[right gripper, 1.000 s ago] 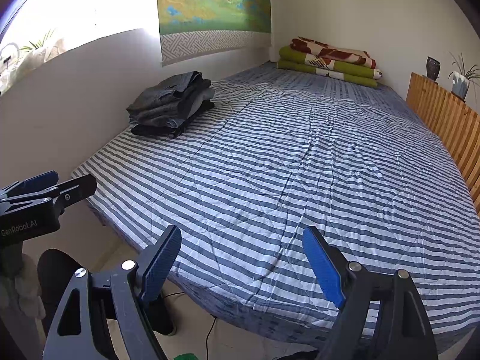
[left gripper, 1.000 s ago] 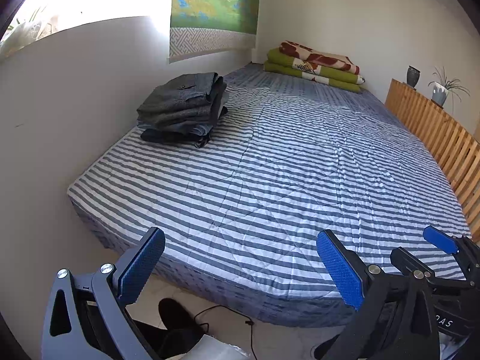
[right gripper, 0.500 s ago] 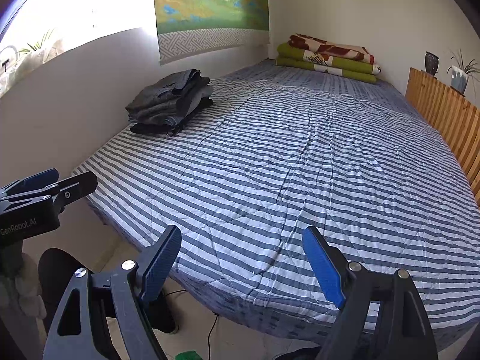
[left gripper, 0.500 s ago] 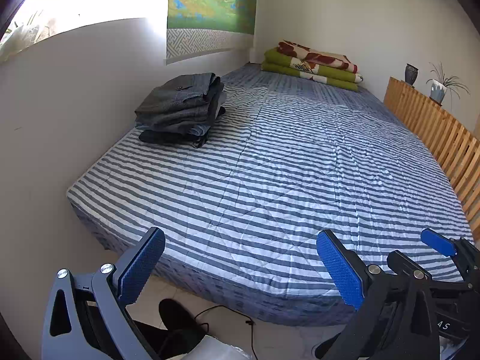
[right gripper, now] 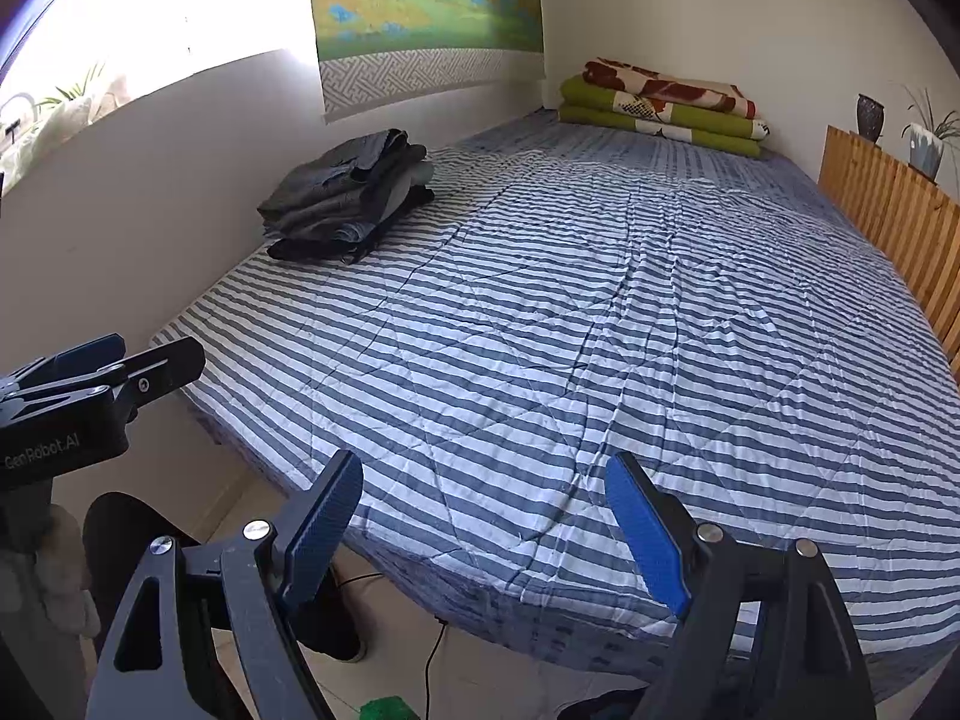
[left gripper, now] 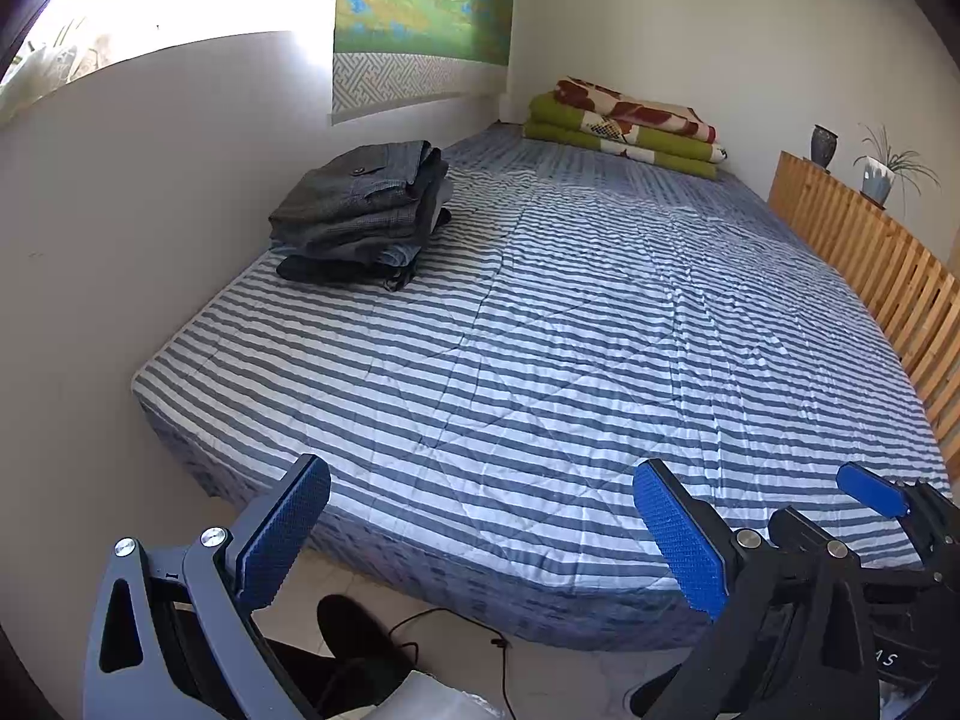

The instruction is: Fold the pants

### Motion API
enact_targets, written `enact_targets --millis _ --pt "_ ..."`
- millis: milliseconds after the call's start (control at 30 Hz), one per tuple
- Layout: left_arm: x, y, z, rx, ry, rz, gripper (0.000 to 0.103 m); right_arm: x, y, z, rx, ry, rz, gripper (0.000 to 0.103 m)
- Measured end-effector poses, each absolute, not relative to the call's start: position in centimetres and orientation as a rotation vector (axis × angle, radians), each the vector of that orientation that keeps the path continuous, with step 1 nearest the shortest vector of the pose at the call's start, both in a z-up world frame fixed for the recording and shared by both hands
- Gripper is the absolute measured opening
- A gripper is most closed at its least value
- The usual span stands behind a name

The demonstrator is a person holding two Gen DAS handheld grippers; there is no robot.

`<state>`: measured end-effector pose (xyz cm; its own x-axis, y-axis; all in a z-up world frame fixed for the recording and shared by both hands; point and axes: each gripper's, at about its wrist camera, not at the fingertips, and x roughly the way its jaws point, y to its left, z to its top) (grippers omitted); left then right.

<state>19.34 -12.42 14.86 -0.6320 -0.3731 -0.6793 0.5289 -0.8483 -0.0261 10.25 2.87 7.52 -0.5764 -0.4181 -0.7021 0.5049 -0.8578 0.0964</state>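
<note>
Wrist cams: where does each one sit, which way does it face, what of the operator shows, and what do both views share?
Left wrist: on the left gripper, looking down along its open fingers over the striped bed; right gripper at right, dark shoe below.
Right wrist: on the right gripper, open, same heading; left gripper at left, dark trouser leg below.
Shared: bed, stack of folded pants, folded blanket, wooden rail.

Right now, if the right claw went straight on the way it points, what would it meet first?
Probably the striped bedspread near the bed's front edge. The right claw is open, with nothing between it and the cover; exact depth is unclear.
</note>
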Motion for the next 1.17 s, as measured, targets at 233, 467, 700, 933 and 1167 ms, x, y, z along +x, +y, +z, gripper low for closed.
enact_targets --millis 233,467,700,933,1167 --pt "19.3 -12.3 14.7 0.951 0.310 -2.438 0.102 10.2 2.9 7.5 1.035 0.148 -2.399 0.080" --pt "19.4 -12.3 14.6 0.953 0.309 -2.438 0.102 10.2 2.8 7.2 1.043 0.147 -2.394 0.080" --pt "19.4 -12.2 14.3 0.963 0.303 -2.439 0.102 10.1 2.8 6.9 1.058 0.133 -2.386 0.080" --pt "19.0 -12.8 14.2 0.968 0.313 -2.435 0.102 10.1 2.7 6.6 1.069 0.132 -2.382 0.080" --pt "18.6 -13.3 13.7 0.988 0.328 -2.439 0.102 9.8 2.7 6.2 1.088 0.128 -2.380 0.080"
